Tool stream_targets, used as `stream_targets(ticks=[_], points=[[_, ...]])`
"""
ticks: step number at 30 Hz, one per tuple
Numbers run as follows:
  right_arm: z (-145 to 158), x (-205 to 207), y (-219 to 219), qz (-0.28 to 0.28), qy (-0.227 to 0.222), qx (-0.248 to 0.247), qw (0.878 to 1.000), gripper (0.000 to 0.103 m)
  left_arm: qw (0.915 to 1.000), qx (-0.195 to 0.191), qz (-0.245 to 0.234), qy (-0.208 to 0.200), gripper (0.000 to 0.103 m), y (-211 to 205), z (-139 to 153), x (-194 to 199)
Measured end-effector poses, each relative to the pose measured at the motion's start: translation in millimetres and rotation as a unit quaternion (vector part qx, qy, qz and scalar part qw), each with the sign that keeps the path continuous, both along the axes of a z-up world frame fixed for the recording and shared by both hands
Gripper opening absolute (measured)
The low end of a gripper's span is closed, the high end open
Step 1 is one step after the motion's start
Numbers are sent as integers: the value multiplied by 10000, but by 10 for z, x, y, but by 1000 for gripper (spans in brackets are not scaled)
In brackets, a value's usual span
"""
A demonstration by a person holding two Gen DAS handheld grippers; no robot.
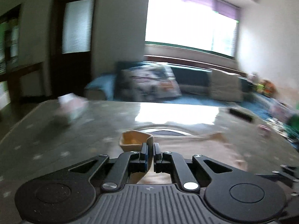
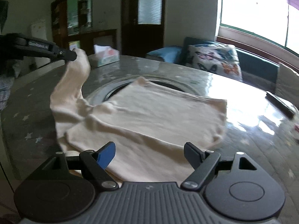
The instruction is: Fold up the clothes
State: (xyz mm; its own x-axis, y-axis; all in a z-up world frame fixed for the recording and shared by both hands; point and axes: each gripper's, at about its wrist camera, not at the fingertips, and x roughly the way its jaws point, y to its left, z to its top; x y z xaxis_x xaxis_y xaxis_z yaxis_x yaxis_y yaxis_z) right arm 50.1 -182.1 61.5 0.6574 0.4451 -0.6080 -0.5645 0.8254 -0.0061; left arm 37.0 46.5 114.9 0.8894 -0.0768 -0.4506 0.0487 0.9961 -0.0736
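A cream garment (image 2: 149, 115) lies mostly flat on the grey star-patterned table (image 2: 28, 115). My left gripper (image 1: 151, 149) is shut on one end of the garment's sleeve (image 1: 136, 140) and holds it up above the table. In the right wrist view the left gripper (image 2: 72, 54) is at the far left, with the sleeve (image 2: 74, 82) hanging from it down to the garment. My right gripper (image 2: 149, 151) is open and empty, just above the garment's near edge.
A tissue box (image 2: 106, 55) stands at the table's far side. A dark remote-like object (image 2: 280, 102) lies at the right. A round inset (image 2: 112, 93) sits in the table's middle under the garment. A sofa with a butterfly cushion (image 2: 214, 59) stands behind the table.
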Motion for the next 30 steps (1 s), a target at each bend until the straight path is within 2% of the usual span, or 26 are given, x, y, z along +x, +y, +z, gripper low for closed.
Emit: stream_targets(ticks=[5, 12, 16, 17, 18, 19, 20, 24, 26, 30], points=[[-21, -6, -338, -352, -7, 152, 9993, 82, 9960, 149, -880, 87, 5, -626, -15, 46], [-104, -9, -675, -709, 88, 346, 9968, 82, 9821, 446, -1774, 456, 6, -1225, -276, 52], [-129, 9, -770, -865, 119, 417, 9953, 80, 9752, 570, -2058, 579, 12, -1332, -386, -9], [-128, 13, -784, -898, 125, 433, 9949, 79, 9742, 605, -2097, 583, 20, -1328, -401, -17], [-125, 17, -796, -926, 126, 447, 9946, 78, 9736, 634, -2115, 576, 25, -1315, -411, -23], [-119, 19, -804, -947, 119, 458, 9944, 78, 9738, 659, -2103, 559, 37, -1288, -418, -25], [-112, 20, -809, -965, 110, 466, 9942, 77, 9743, 684, -2076, 537, 42, -1254, -423, -23], [-66, 34, -777, -954, 125, 552, 9938, 71, 9796, 765, -1799, 471, 42, -1022, -433, -21], [-45, 41, -748, -894, 172, 621, 9939, 62, 9835, 856, -1524, 471, 42, -843, -446, -11], [-46, 97, -635, -711, 325, 713, 9944, 51, 9889, 947, -898, 706, 40, -455, -561, 19]])
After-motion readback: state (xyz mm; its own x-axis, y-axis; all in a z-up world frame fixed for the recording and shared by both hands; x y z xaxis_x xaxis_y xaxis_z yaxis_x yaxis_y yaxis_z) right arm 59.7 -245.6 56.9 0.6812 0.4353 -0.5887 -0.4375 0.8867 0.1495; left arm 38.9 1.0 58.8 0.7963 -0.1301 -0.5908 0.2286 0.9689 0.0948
